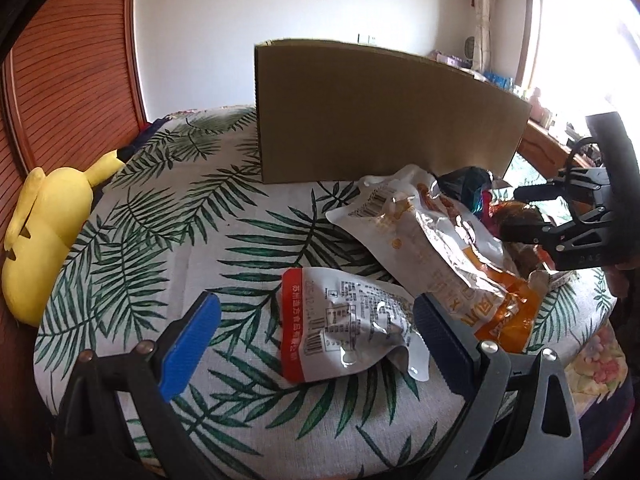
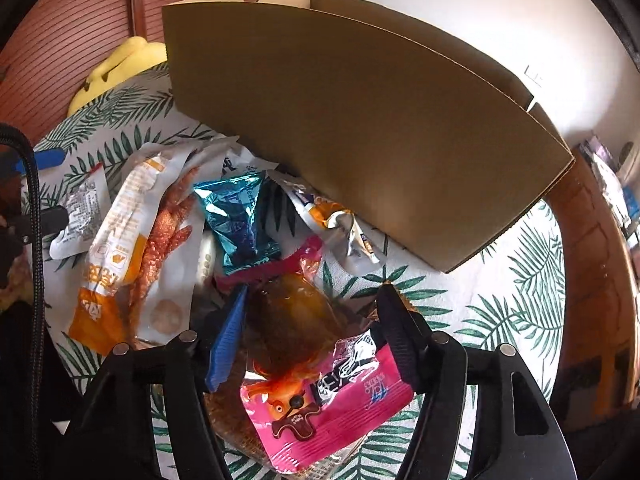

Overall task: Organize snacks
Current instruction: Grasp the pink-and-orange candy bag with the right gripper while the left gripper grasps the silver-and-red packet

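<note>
Snacks lie in a pile on the leaf-print cloth (image 1: pixel 168 208), in front of a cardboard box (image 1: pixel 384 120). In the left wrist view, the left gripper (image 1: pixel 316 332) has its jaws wide apart around a white and red packet (image 1: pixel 340 320). In the right wrist view, the right gripper (image 2: pixel 312 320) has its jaws spread on both sides of a pink packet (image 2: pixel 320 408), not squeezing it.

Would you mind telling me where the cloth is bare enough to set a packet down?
Bare leaf-print cloth lies between the yellow plush toy and the cardboard box. Another patch sits right of the box. The packets crowd the box's front.
</note>
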A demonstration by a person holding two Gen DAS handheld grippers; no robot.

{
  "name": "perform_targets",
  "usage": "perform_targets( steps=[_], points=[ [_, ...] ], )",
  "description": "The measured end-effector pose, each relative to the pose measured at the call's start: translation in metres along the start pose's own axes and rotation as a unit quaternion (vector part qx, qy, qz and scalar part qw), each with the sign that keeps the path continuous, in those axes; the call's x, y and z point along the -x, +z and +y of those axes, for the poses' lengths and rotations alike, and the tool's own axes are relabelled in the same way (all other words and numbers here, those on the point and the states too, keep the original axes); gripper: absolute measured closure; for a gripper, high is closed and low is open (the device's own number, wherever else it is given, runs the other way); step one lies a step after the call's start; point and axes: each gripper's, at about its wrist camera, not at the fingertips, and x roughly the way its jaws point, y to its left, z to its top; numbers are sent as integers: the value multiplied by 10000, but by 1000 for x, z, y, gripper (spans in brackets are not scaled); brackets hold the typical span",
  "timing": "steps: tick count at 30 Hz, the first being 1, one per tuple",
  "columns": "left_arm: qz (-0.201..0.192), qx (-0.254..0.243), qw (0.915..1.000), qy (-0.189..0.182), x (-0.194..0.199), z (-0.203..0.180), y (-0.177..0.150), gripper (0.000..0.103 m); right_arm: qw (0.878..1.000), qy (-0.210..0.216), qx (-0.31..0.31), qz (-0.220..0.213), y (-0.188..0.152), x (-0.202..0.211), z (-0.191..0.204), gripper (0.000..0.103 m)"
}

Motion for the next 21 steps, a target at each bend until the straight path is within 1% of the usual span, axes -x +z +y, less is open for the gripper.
perform_targets(
  steps=[3, 5, 7, 14, 16, 17, 19, 21],
  points=[
    [176, -142, 9997, -44, -9, -3, -2, 5, 9999, -11, 109, 61, -1, -3, 0, 37],
    [230, -206, 9995, -107, -11, -4, -3, 5, 9996, -109, 238, 145, -2, -6, 3, 36],
    [284, -230, 9993, -114, -14, -6, -3, 5, 9997, -66, 201, 129, -1, -6, 2, 38],
    [269, -523, 9982, -141, -18, -16, -2, 6, 9999, 109, 50, 109, -4, -6, -7, 37],
    [227, -577, 9979, -199, -17, -16, -3, 12, 9999, 117, 51, 105, -4, -5, -8, 37],
    [175, -616, 9977, -215, -15, -17, -4, 20, 9999, 111, 50, 97, -5, -5, -8, 37],
    [95, -550, 9982, -238, -10, -16, -5, 28, 9999, 107, 37, 86, -5, -4, -9, 37],
    [46, -438, 9983, -373, -7, -10, -5, 34, 9999, 108, 42, 84, -6, -3, -10, 37]
  ],
)
